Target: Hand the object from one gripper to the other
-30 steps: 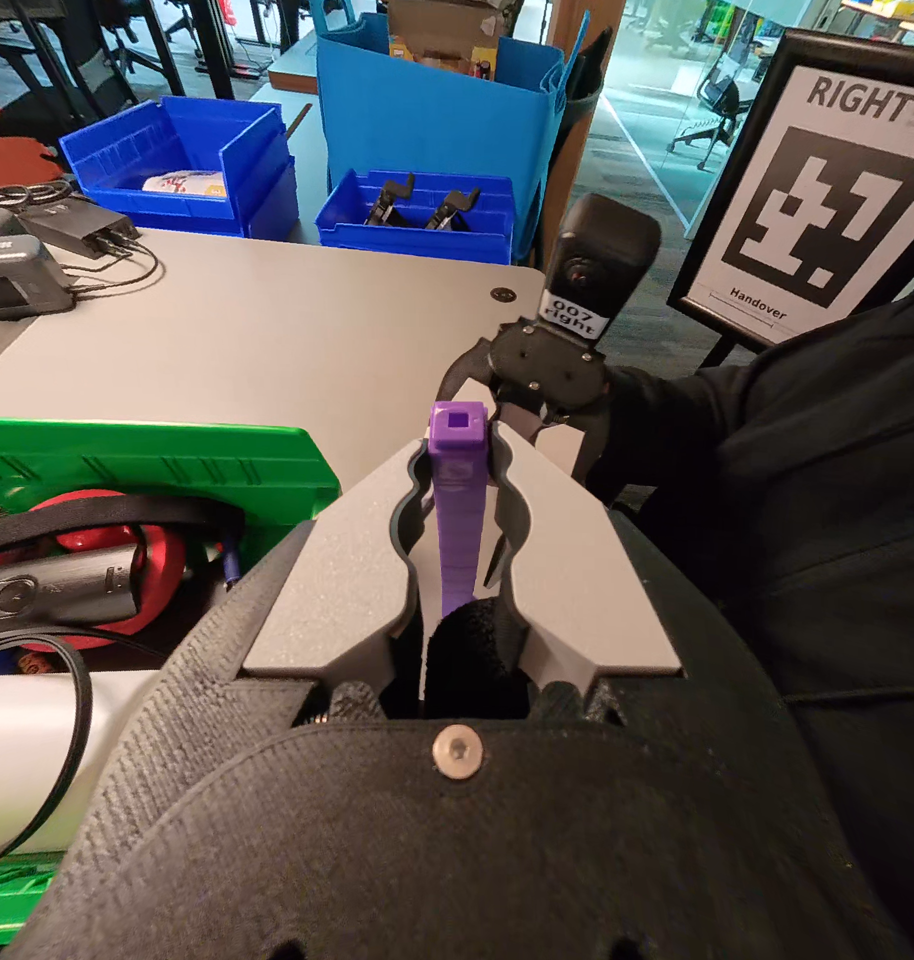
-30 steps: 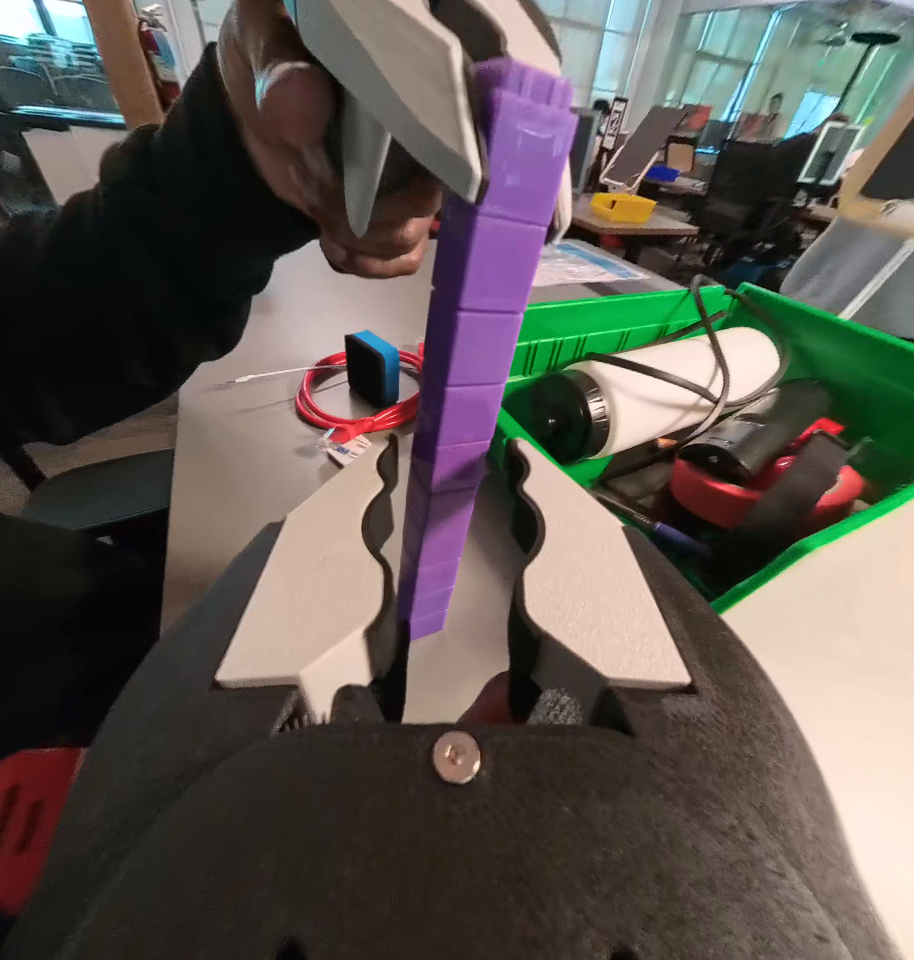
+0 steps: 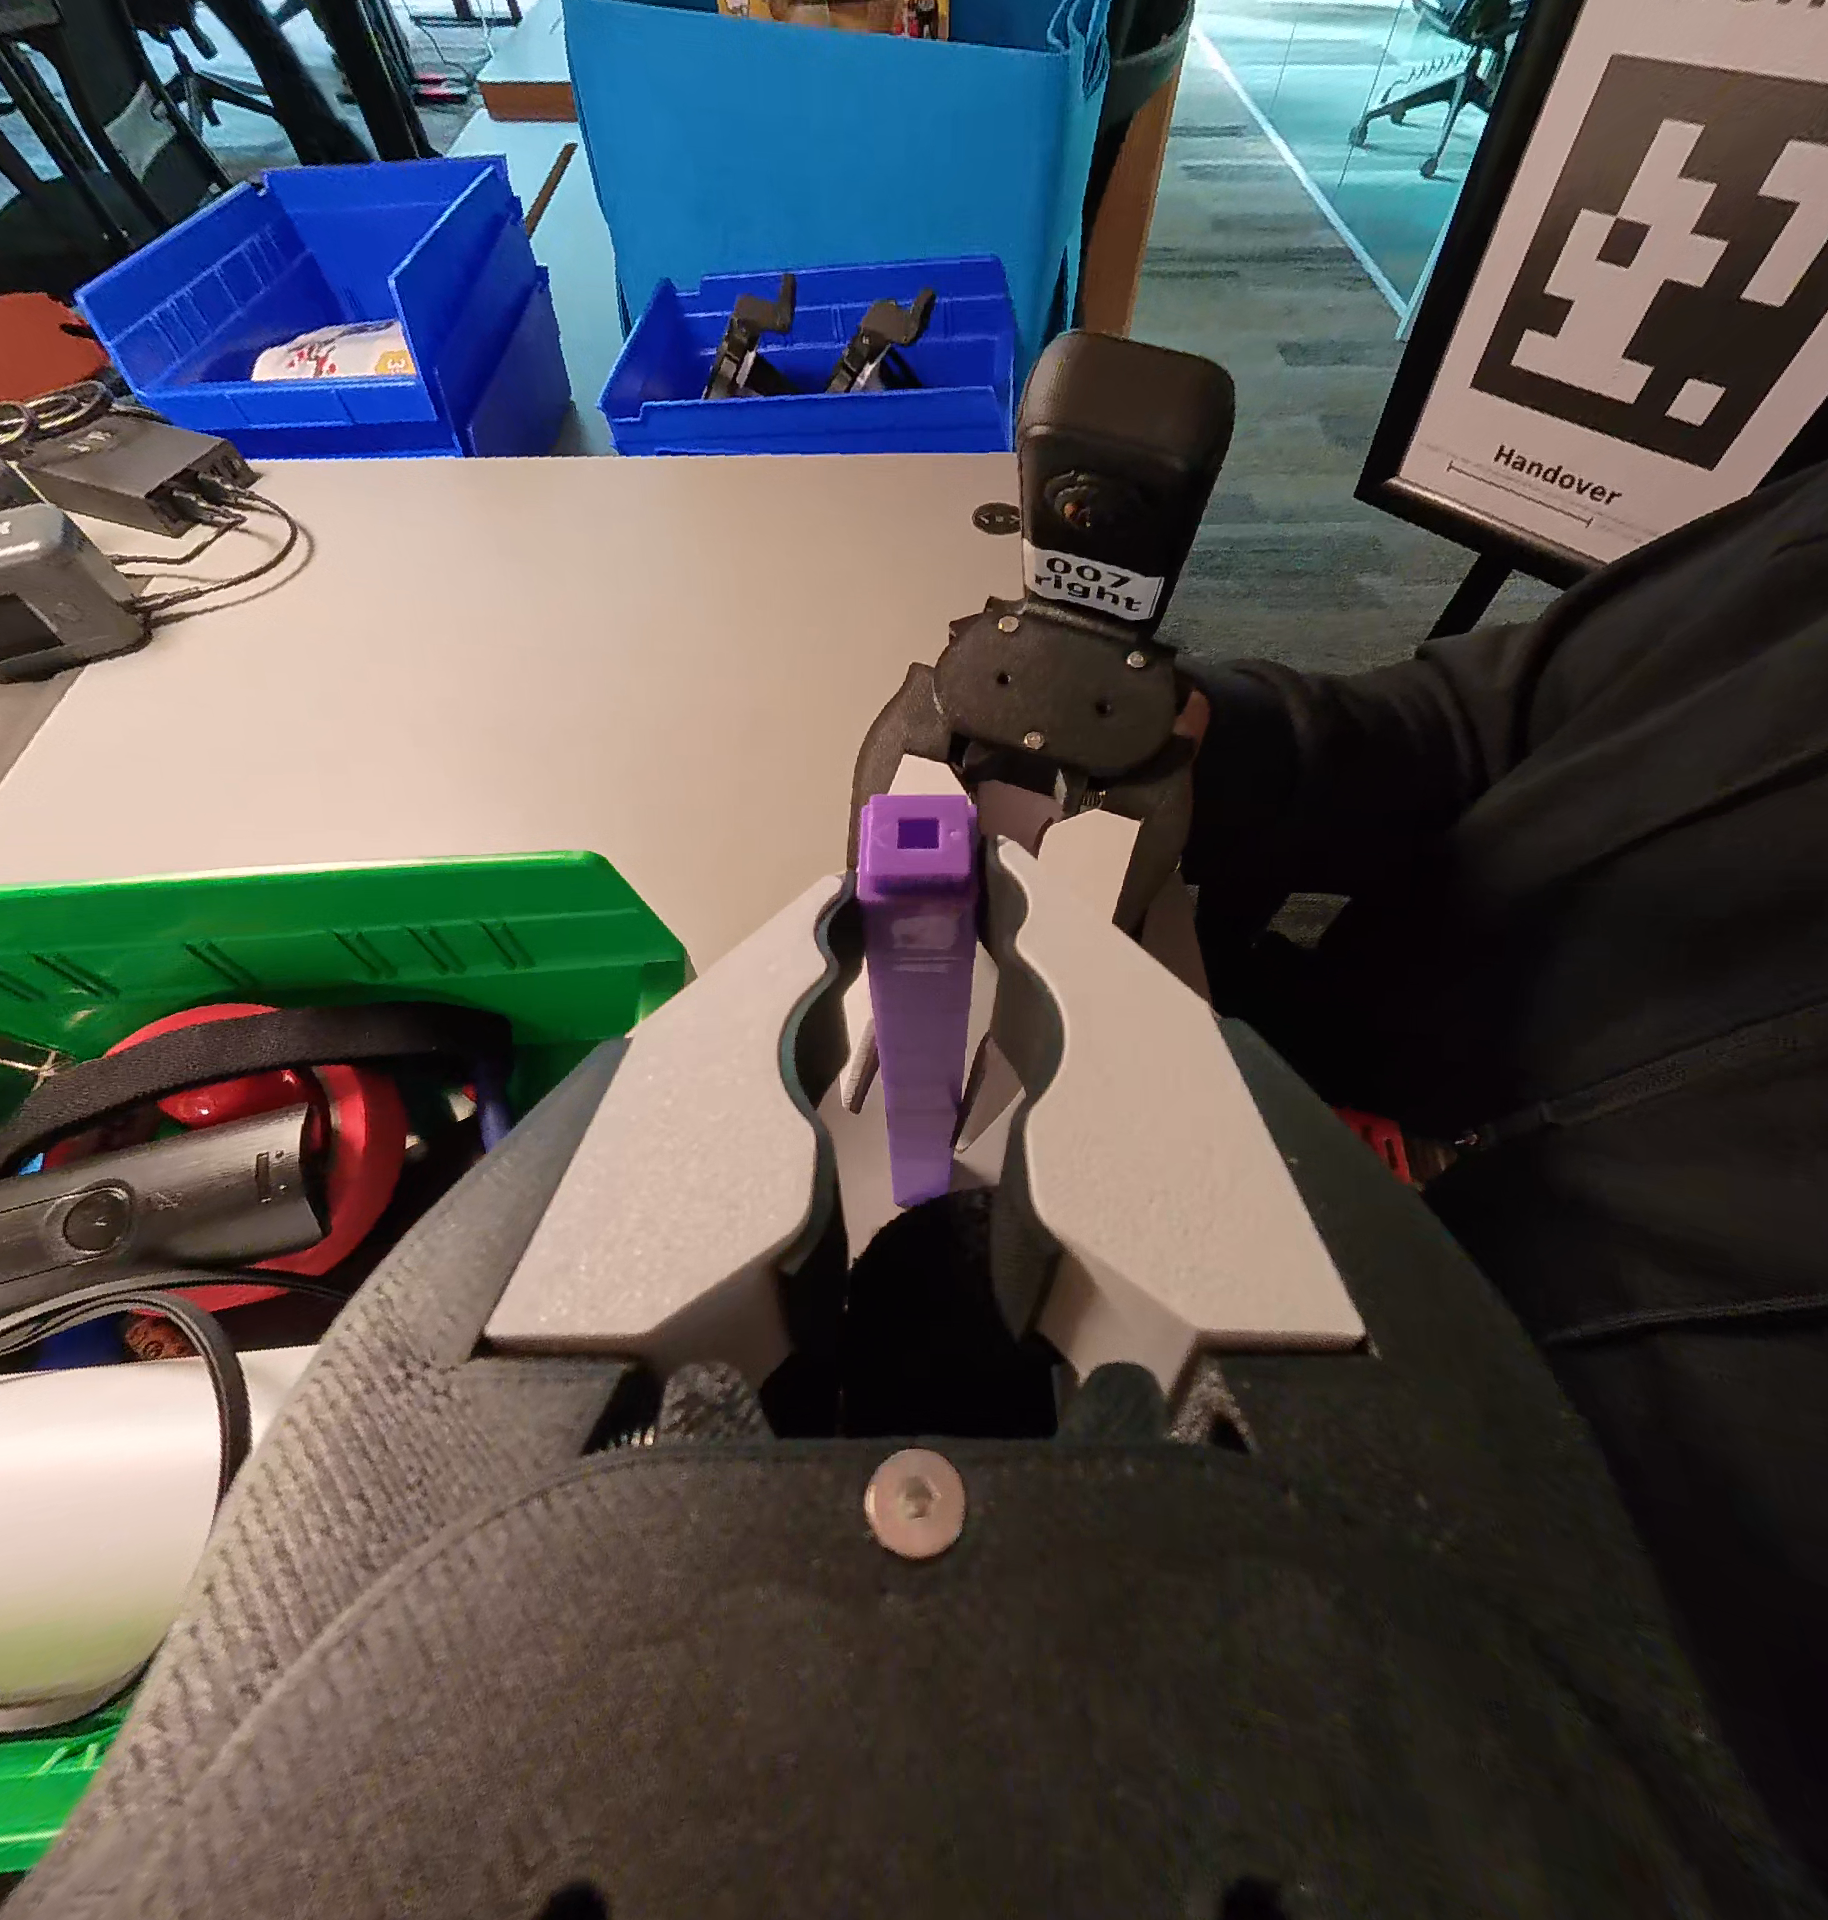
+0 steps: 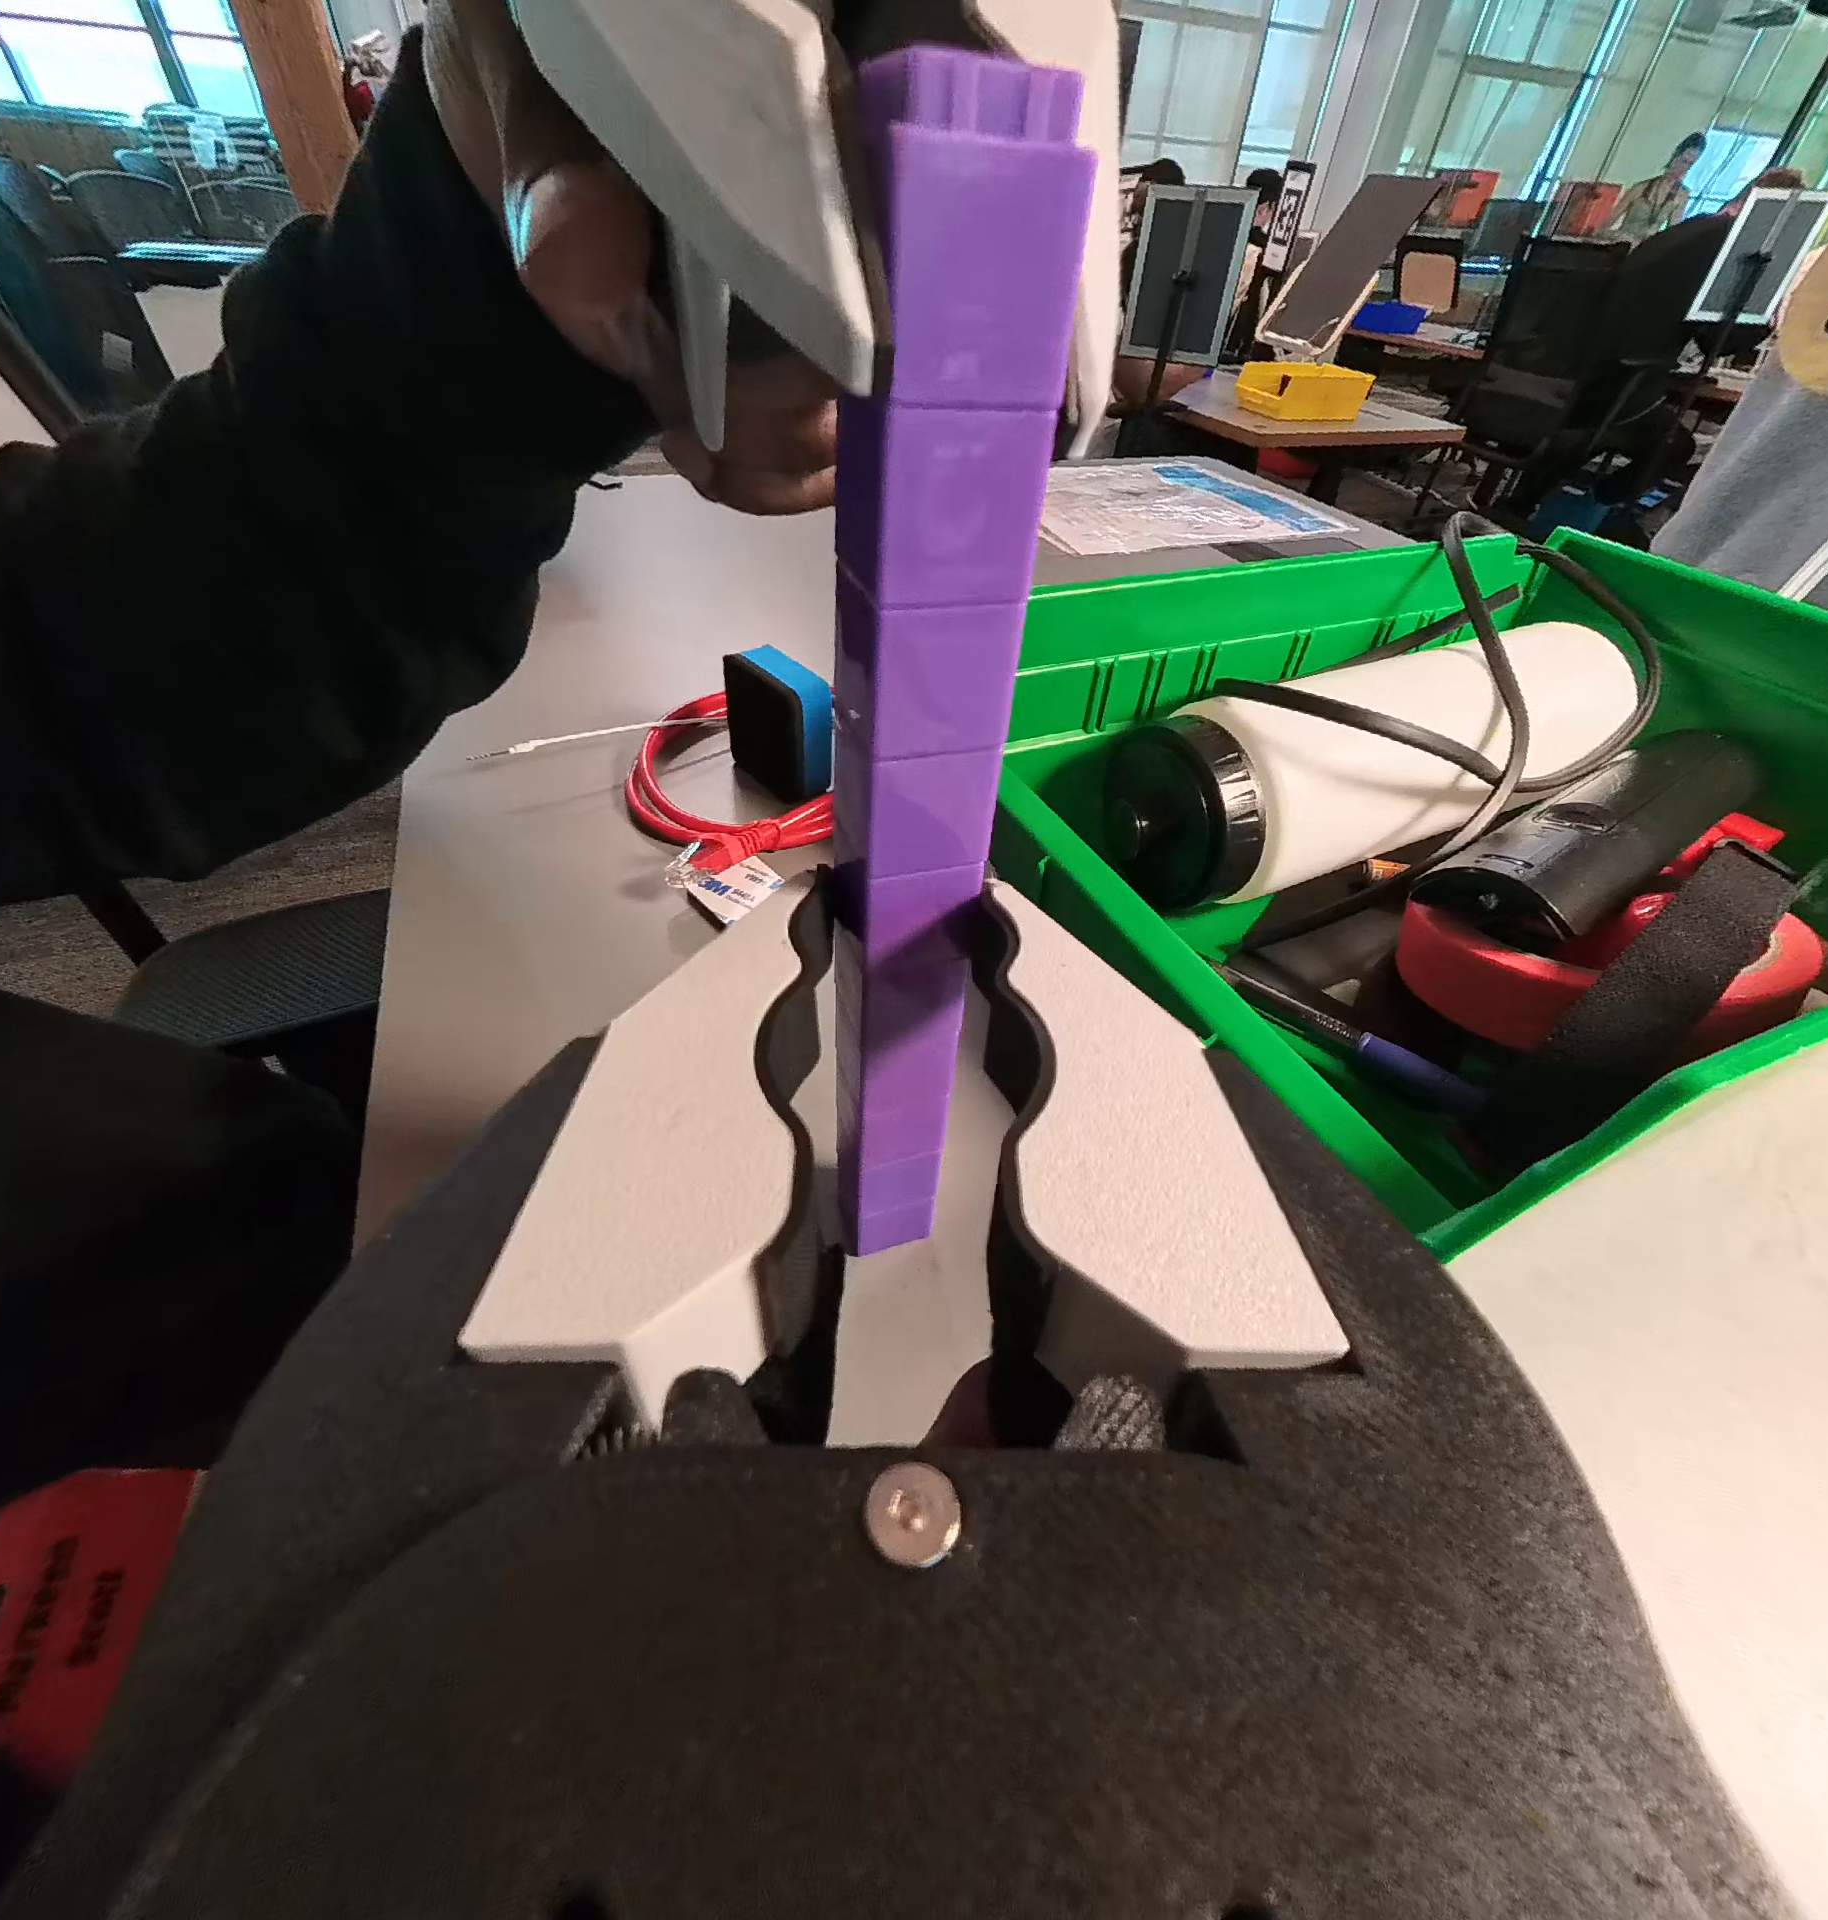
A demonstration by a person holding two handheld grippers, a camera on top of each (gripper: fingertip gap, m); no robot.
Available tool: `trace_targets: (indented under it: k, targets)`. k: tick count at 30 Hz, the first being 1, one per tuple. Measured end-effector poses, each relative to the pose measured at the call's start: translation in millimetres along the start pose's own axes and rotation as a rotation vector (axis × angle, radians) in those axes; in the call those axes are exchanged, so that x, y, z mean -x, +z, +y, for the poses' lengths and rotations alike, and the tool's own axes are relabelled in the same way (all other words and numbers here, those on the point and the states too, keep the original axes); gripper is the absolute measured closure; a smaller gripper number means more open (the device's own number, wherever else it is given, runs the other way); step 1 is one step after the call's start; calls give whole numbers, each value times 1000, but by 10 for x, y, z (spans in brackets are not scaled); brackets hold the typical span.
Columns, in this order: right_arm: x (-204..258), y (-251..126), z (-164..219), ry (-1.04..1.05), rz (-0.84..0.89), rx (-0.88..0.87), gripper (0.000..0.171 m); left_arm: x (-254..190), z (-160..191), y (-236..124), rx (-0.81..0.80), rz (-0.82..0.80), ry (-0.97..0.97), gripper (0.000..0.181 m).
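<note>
While both grippers meet on one object, we list the holdings as follows.

Item: purple block rod (image 4: 936,665), a stack of snap-together cubes, standing upright in the air above the grey table (image 3: 494,644), between the two grippers.

Left gripper (image 3: 915,883): fingers pinching the rod's top cube. In the right wrist view it shows at the upper edge, one fingertip (image 4: 785,229) pressed to the rod's side.

Right gripper (image 4: 905,914): fingers drawn in against the rod's lower cubes, the tips touching both sides; we judge it to be gripping.

Nearby: green bin (image 4: 1305,623) with a white cylinder (image 4: 1409,748), cables and red tape, just beside the rod; red cable (image 4: 702,800) and blue eraser (image 4: 775,717) on the table beyond.

Risks, as we judge them:
- With both ends clamped, any sideways pull or twist bends the rod, and the cube joints may snap apart.
- If the left gripper lets go before the right grip is firm, the rod slides down or tips toward the bin.
- The right gripper holds low on a tall stack, so the free top may swing once released.
</note>
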State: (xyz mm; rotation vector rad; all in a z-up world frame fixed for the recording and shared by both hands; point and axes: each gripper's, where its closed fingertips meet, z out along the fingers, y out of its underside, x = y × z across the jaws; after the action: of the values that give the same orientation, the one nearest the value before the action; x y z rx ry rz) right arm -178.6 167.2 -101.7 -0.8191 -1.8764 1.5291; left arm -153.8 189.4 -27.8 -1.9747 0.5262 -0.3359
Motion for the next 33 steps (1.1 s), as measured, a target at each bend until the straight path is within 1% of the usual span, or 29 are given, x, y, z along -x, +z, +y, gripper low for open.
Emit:
trace_targets:
  k: [3,5,7,8,11,15,16,18,19,21,24,26,28,31,33]
  targets:
    - [0,-5,-8,-30,15,4,141,-6,1,3,10,-2,4,157]
    - [14,-21,-61,-45,19,-14,132,-6,4,0,14,-4,4,157]
    - [14,-41,-120,-49,26,-35,128,-9,3,1,18,-5,6,157]
    - [12,-44,-134,-51,28,-38,129,-10,3,3,20,-5,6,157]
    - [-19,-36,-127,-63,51,-35,141,-13,1,6,29,-5,8,157]
    - [-50,-42,-132,-29,55,-56,142,-6,10,9,25,-33,31,157]
    - [-70,-48,-132,-24,64,-62,143,2,1,7,8,-55,53,151]
    - [-125,-70,-140,-10,87,-69,143,-39,-88,-51,-89,-79,75,133]
    - [-149,-87,-161,-2,95,-77,143,-61,-145,-104,-160,-88,56,129]
    - [-179,-131,-247,21,97,-110,144,7,-206,-212,-303,-167,-14,128]
    - [-255,-218,-448,74,112,-178,144,229,-155,-357,-520,-336,-172,129]
    - [-345,-311,-658,130,135,-270,144,314,-96,-401,-670,-395,-295,129]
    - [-439,-435,-889,201,152,-404,144,344,-46,-401,-805,-455,-377,129]
    - [-538,-604,-1122,312,145,-599,144,267,-1,-338,-929,-531,-368,128]
    - [-542,-659,-1206,388,94,-691,144,236,40,-304,-1004,-553,-370,127]
